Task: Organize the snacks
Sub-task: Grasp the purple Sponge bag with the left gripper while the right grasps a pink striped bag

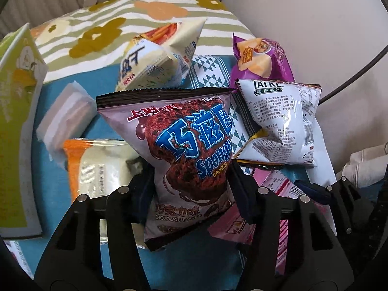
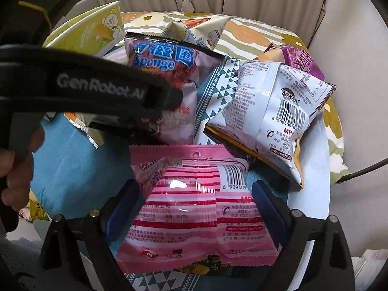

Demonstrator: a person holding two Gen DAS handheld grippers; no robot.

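My left gripper (image 1: 189, 177) is shut on a brown Sponge Crunch chocolate snack bag (image 1: 184, 150) and holds it upright above the blue cloth. The same bag (image 2: 165, 72) shows in the right wrist view, with the left gripper (image 2: 167, 106) clamped on it. My right gripper (image 2: 196, 194) is shut on a pink striped snack bag (image 2: 194, 208), held back side up. A white snack bag (image 1: 281, 126) (image 2: 271, 111), a purple chip bag (image 1: 262, 55) (image 2: 298, 58) and a cream-coloured snack bag (image 1: 155, 60) lie behind.
An orange-edged packet (image 1: 97, 165) and a pale wrapped packet (image 1: 65, 116) lie on the blue cloth (image 1: 48, 194). A green box (image 1: 17, 121) (image 2: 92, 31) stands at the left. A flower-print pillow (image 1: 121, 19) lies behind the snacks.
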